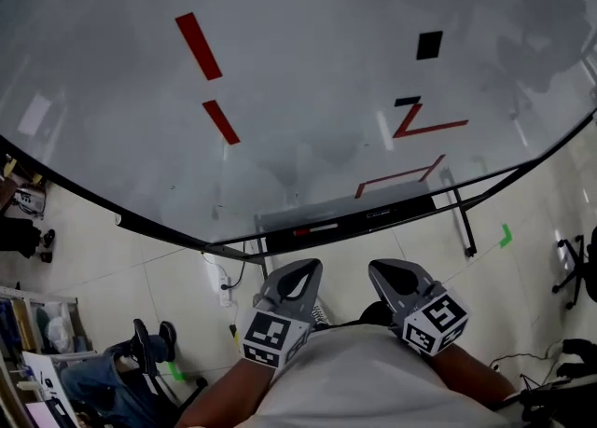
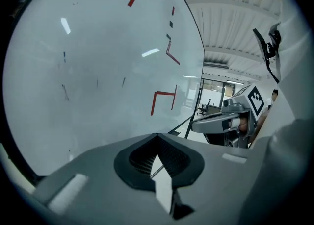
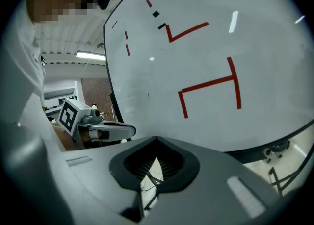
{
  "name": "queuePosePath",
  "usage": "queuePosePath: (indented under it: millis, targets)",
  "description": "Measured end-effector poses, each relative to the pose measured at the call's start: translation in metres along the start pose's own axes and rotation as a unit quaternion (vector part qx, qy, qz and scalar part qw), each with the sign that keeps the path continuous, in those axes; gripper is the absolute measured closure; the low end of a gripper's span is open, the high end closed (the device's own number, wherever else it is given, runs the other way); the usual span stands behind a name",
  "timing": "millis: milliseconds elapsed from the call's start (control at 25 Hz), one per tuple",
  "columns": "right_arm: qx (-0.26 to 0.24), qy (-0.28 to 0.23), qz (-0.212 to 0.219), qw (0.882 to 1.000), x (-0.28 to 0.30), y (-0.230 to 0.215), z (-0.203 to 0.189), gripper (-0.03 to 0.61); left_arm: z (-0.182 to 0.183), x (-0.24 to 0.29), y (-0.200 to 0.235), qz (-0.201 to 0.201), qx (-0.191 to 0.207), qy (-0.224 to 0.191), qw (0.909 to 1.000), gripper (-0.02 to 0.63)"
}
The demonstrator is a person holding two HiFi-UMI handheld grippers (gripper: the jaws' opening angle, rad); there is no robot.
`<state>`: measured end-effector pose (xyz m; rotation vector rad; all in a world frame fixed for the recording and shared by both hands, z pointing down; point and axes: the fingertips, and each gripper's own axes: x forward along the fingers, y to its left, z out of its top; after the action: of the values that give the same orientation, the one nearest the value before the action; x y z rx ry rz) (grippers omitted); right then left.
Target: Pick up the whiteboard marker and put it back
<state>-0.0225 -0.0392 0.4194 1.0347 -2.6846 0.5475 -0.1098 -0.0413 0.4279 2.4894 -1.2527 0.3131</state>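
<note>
The person's pale shirt (image 1: 373,379) fills the near edge, with both hand-held grippers close against it. The left hand-held gripper (image 1: 303,269) and the right hand-held gripper (image 1: 382,269) sit side by side, not touching, each with its jaws together on nothing. Just ahead of their tips runs the whiteboard's tray (image 1: 392,207). The whiteboard marker (image 1: 315,228) lies along it, ahead of the left one. Beyond rises the whiteboard (image 1: 308,62), marked with red strokes. Tiled floor (image 1: 168,272) opens out to the left; an office chair (image 1: 574,268) stands far to the right.

Office or lab: whiteboard (image 1: 308,62), office chair (image 1: 574,272), tiled floor (image 1: 168,286).
</note>
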Motion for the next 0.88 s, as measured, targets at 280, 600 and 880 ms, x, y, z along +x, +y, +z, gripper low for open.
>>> queuePosePath:
  millis: [280, 600, 880]
  targets:
    - [0.001, 0.012, 0.002, 1.000, 0.016, -0.016, 0.003, 0.577, -0.004, 0.015, 0.015, 0.007, 0.001, 0.010, 0.9999, 0.597]
    - [-0.017, 0.026, 0.045, 0.999, 0.017, -0.035, 0.013, 0.577, 0.000, 0.034, 0.020, 0.055, 0.043, 0.028, 0.9972, 0.597]
    - [-0.016, 0.033, 0.066, 0.997, 0.015, -0.049, 0.010, 0.577, -0.013, 0.053, 0.031, 0.085, 0.167, 0.099, 0.9772, 0.597]
